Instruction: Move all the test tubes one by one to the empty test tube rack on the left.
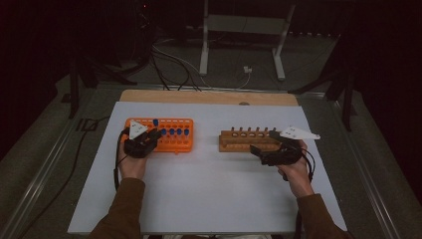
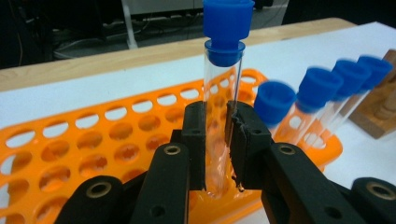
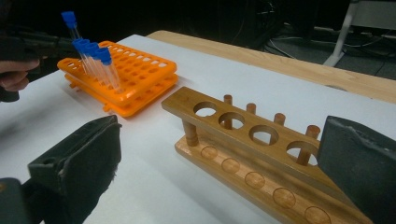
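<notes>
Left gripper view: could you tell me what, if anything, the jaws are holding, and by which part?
The left gripper is shut on a blue-capped test tube, gripping its clear glass body in the lower half, well below the cap, with its bottom at the orange rack.

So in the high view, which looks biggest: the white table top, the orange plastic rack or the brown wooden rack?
1. White table top.
2. Orange plastic rack and brown wooden rack: they look about alike, so no ranking.
</notes>
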Demonstrator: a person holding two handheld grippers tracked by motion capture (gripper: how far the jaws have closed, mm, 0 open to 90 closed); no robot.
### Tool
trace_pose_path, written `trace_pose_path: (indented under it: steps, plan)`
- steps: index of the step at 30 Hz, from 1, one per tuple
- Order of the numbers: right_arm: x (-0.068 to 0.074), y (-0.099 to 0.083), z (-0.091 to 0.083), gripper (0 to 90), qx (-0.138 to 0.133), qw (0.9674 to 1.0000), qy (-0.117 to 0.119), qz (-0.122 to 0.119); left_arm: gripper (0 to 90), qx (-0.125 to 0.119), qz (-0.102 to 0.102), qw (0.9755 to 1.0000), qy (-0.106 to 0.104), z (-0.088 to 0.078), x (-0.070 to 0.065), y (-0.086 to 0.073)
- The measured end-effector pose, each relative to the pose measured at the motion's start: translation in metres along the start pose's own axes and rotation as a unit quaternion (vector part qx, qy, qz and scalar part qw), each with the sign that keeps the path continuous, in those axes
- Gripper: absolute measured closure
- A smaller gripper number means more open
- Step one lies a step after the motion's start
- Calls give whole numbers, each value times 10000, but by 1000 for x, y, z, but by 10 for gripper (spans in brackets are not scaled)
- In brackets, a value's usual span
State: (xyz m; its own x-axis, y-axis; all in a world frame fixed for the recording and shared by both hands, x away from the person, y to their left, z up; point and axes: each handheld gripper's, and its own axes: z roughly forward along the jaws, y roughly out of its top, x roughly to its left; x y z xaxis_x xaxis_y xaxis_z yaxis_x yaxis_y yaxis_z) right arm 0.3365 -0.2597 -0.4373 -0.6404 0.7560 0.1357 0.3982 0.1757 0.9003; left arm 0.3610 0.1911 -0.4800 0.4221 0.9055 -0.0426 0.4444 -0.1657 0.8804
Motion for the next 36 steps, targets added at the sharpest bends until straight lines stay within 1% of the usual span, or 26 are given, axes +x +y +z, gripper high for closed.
trace_pose_path:
  steps: [4,10,15,17,21,29,36]
  plan:
    - [0,-1,1,0,4,10000,4,-1,781,58,-27,10000,-14,0,1,-5]
    - [-1,-1,1,0,7,10000,14,14,781,221,97,9997,12,4,-2,-8]
    - [-4,-2,0,0,-8,10000,0,56,783,304,82,9995,26,5,-2,-8]
    - [-4,-2,-1,0,-8,10000,-3,67,784,332,123,9994,30,5,-2,-9]
    - [-4,-3,1,0,10,10000,5,59,784,366,132,9992,35,6,-2,-9]
    - [-4,-4,1,0,22,10000,5,69,784,522,182,9984,78,9,-4,-11]
    - [-4,-4,1,0,18,10000,15,71,784,514,158,9985,68,8,-4,-13]
